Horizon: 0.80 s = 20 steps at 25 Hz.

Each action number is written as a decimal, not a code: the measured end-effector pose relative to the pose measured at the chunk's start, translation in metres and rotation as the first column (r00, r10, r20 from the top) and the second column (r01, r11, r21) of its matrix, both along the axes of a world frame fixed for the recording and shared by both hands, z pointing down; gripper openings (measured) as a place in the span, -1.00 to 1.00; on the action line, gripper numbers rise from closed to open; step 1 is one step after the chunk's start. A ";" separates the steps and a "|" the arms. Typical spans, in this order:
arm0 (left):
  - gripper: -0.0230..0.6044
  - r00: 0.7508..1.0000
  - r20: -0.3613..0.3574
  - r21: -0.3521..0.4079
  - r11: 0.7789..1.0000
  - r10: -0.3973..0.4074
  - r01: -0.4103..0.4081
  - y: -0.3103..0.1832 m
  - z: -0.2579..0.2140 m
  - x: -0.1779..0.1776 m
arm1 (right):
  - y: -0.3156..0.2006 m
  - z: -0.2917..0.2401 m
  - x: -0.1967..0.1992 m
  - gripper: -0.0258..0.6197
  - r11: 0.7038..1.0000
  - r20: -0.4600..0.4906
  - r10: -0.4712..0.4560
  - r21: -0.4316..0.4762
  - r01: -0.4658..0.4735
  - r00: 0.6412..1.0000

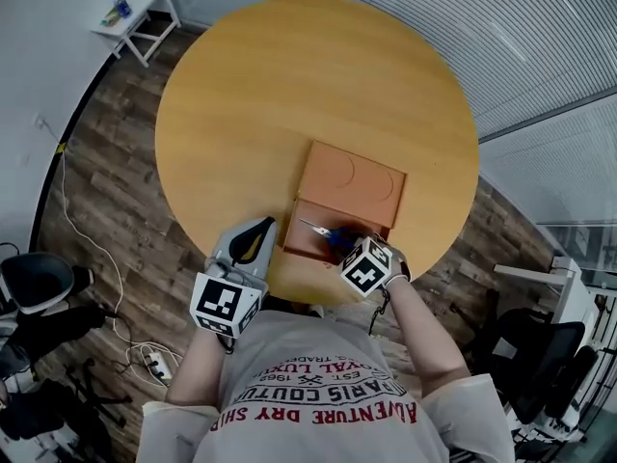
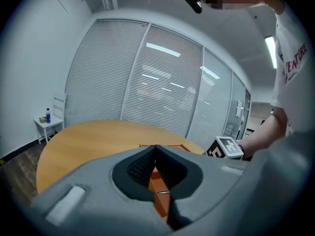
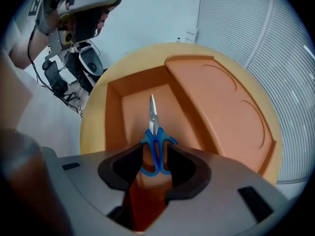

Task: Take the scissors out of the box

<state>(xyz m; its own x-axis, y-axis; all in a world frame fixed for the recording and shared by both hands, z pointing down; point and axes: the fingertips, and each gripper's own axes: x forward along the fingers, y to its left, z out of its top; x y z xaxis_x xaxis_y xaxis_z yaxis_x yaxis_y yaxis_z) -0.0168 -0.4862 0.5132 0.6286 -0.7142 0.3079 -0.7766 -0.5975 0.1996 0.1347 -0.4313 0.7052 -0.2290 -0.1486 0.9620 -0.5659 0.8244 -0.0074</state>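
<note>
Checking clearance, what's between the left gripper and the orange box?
Nothing: head view shows only bare table between left gripper and box.

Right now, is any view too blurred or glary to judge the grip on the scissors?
Right gripper view: sharp, evenly lit, fisheye-bent at edges, scissors handles between the jaws. Head view: clear, but scissors small. Left gripper view: dark vignette, light streaks on glass wall.

The scissors [image 1: 319,229] have their handles half hidden under the right gripper [image 1: 347,246]; the bottle [image 1: 120,5] is too small to read.
</note>
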 end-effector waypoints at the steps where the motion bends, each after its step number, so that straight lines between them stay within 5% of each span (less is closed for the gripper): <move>1: -0.90 1.000 0.000 -0.007 1.000 -0.009 0.009 -0.001 0.002 -0.004 | 0.001 0.003 0.000 -0.42 1.000 -0.016 -0.010 -0.007 0.010 1.000; 20: -0.90 0.999 0.028 -0.012 1.000 -0.024 0.025 0.002 0.003 -0.014 | 0.002 0.012 0.002 -0.63 0.991 -0.048 -0.131 -0.041 0.129 0.990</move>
